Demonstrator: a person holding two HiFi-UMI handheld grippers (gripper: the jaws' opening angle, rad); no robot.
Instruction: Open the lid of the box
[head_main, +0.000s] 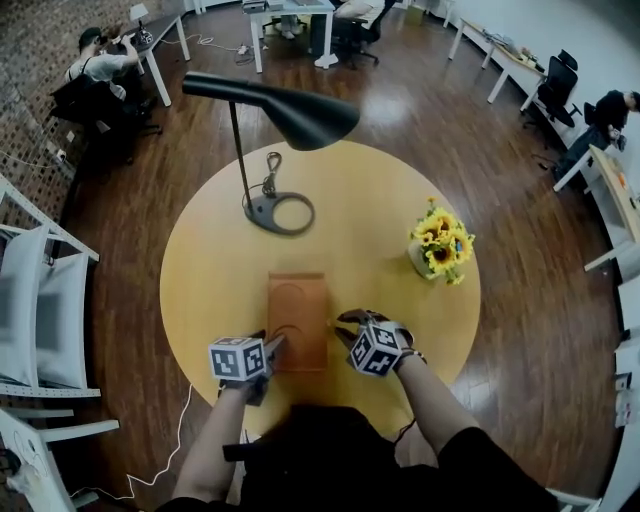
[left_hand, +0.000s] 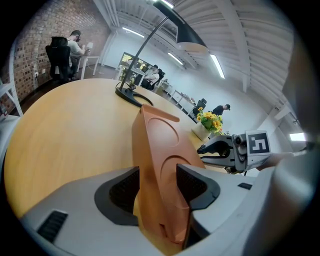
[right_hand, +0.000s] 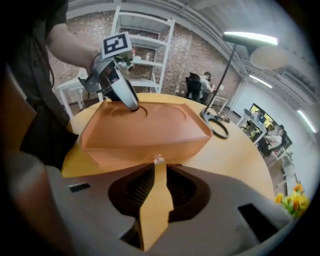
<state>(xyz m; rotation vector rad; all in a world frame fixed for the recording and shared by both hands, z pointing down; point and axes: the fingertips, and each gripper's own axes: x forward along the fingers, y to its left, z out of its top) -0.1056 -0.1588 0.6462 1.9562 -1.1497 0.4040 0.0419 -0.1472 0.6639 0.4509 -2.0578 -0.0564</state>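
the left gripper (left_hand: 157, 184) is clamping the near left edge of the orange box (head_main: 297, 320), steadying it on the round yellow table (head_main: 350, 190). the right gripper (right_hand: 157, 175) is hovering at the box's right side, jaws slightly parted and gripping nothing (a small shiny catch (right_hand: 158, 160) is sitting just at their tips). the lid (right_hand: 145, 117) is lying shut, so the opening is only starting; next, i judge, comes pinching that catch and lifting. a black lamp (head_main: 275, 105) and flowers (head_main: 442, 240) are sharing the table in a wood-floored office.
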